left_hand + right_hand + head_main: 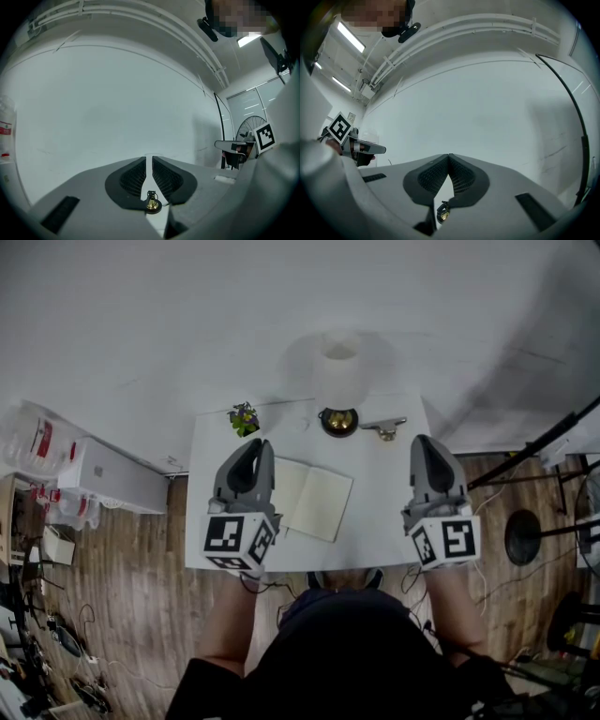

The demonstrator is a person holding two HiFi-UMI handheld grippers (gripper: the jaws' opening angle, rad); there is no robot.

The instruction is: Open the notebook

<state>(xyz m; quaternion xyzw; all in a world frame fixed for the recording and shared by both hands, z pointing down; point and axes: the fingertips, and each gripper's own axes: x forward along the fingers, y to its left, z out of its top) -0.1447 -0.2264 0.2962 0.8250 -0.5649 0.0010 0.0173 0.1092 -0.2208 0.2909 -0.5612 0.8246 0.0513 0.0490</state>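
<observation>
Notebook (pixel 321 505) lies on the white table (pixel 394 512), in the middle of its near half, and it looks already open: two pale pages are spread flat. The left page is partly hidden behind the left gripper (pixel 149 161).

This gripper hangs over the left side of the table. Its jaws stand only a thin slit apart, and nothing is between them. The right gripper (pixel 449 157) is over the right side, well apart from the notebook, clenched with the tips together and also empty.

I judge that the opening is finished, or nearly. To do the rest well, both grippers should keep level and come away without brushing the pages. If a page rises, press it gently near the fold with closed tips and do not drag it.

The fold runs from the near edge toward the far edge, and its far end leans a little to the right. The long axis of the spread goes across the table, with its right end slightly nearer the person.

A small bell (pixel 338 421) stands beyond the notebook, apart from it.
</observation>
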